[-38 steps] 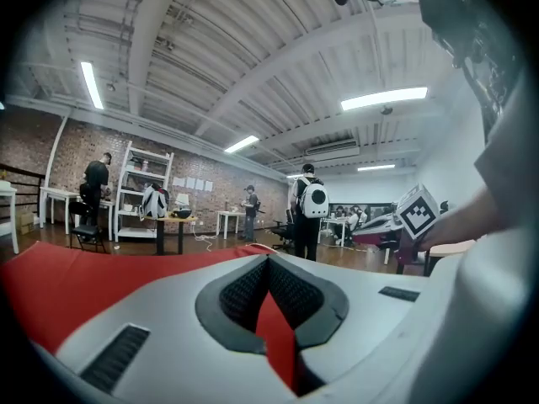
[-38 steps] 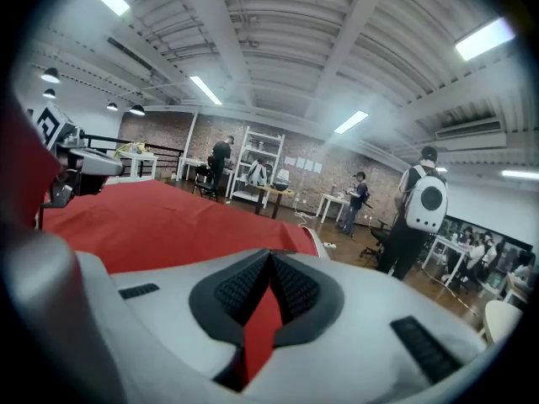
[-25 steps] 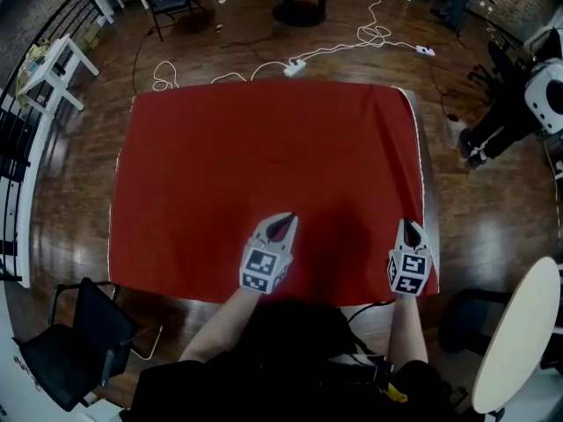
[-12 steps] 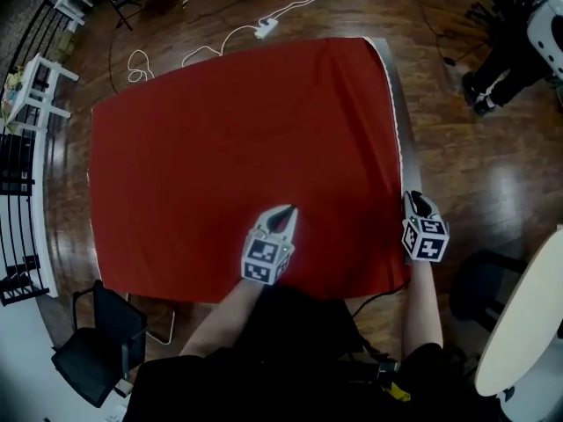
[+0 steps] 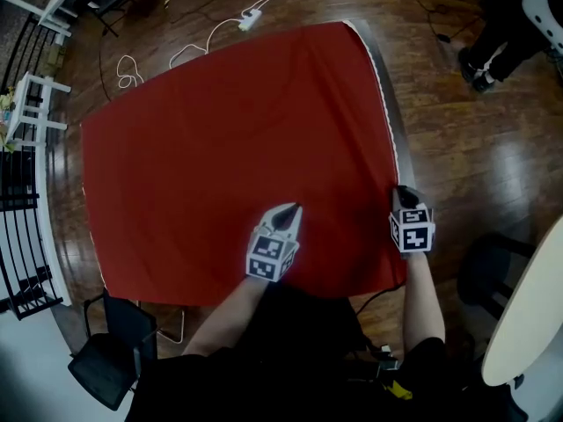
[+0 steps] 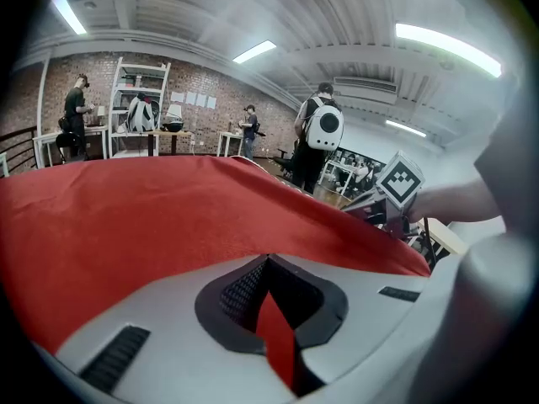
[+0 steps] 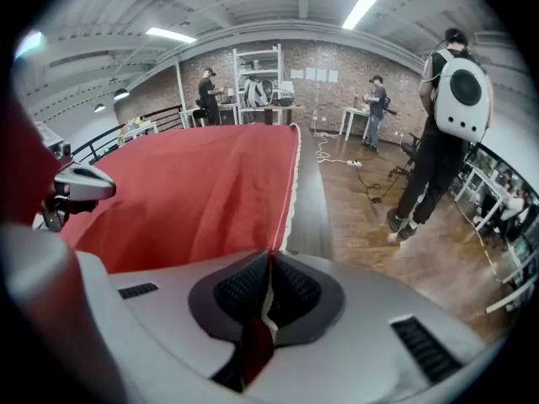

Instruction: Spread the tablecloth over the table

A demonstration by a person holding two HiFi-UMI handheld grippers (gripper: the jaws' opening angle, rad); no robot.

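Observation:
The red tablecloth [image 5: 237, 139] lies spread over the table [image 5: 393, 104], hanging past its near edge. My left gripper [image 5: 288, 209] rests on the cloth near the front middle, shut on a pinch of red fabric [image 6: 274, 343] seen between its jaws. My right gripper [image 5: 402, 192] is at the cloth's right hem, shut on the red edge with its white lace trim [image 7: 290, 175]. Its jaws have just been closing, with that hem between them. From the right gripper view [image 7: 269, 255] the cloth [image 7: 194, 192] stretches away, with a bare grey strip of table [image 7: 307, 200] beside it.
A black chair [image 5: 110, 359] stands at the near left. There is a white round table [image 5: 528, 323] at the right and a power strip with white cable [image 5: 246, 18] on the wooden floor beyond. A railing [image 5: 22, 200] runs along the left. A person with a backpack [image 7: 446, 99] stands to the right.
Both grippers have sunk toward the table. The right one shifted from near the front right corner to a spot further along the right hem. The head view has swung, so the cloth looks turned.

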